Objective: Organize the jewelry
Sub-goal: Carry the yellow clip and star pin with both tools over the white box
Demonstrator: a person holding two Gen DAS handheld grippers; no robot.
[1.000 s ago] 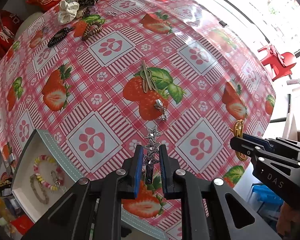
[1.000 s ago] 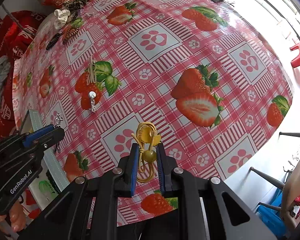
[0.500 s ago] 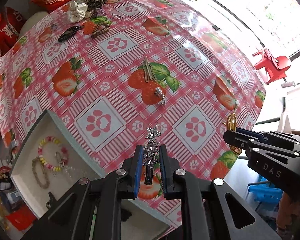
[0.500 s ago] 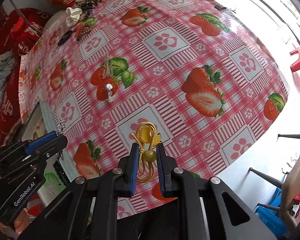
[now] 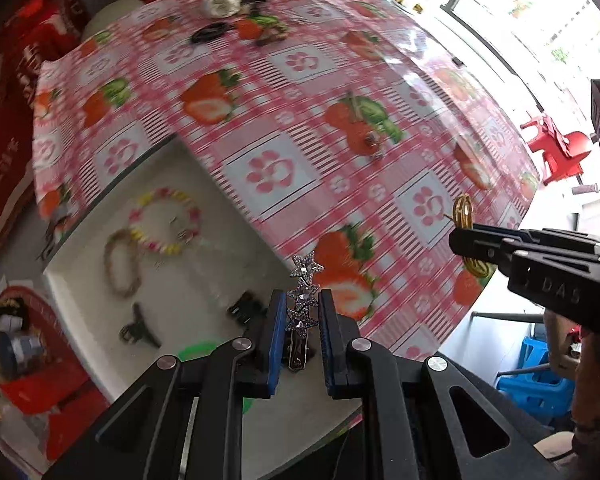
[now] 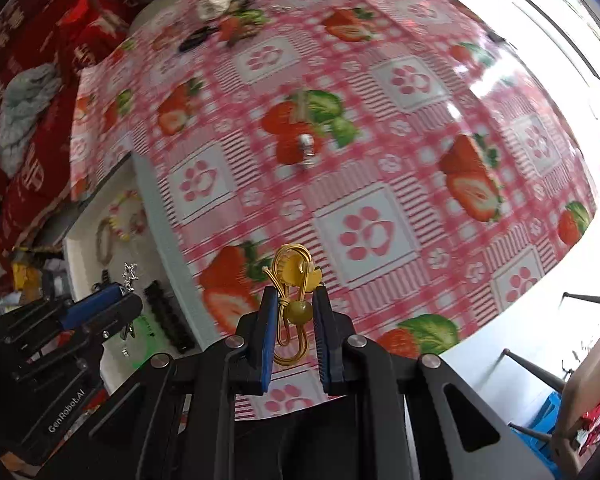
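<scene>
1. Step in hand, as I judge it: carrying two picked pieces to the white open tray (image 5: 80, 300) at the near-left tabletop edge, w/ both claws full.
2. My left claw (image 5: 302, 312) is clamped on a silver rhinestone star hair clip (image 5: 304, 292); jaws nearly together, stars poking out past the tips, approx. over the tray's near-right corner.
3. My right claw (image 6: 296, 316) pinches a yellow elastic hair tie with beads (image 6: 294, 288); narrow gap, loop hanging below. It hangs over the pink strawberry-print tablecloth (image 6: 372, 160), right of the tray.
4. Tray already holds a pastel beaded bracelet (image 5: 166, 220) & dark clips (image 5: 140, 330).
5. Next, prob.: lower the left claw over a bare patch, release, then bring the right one across.
</scene>
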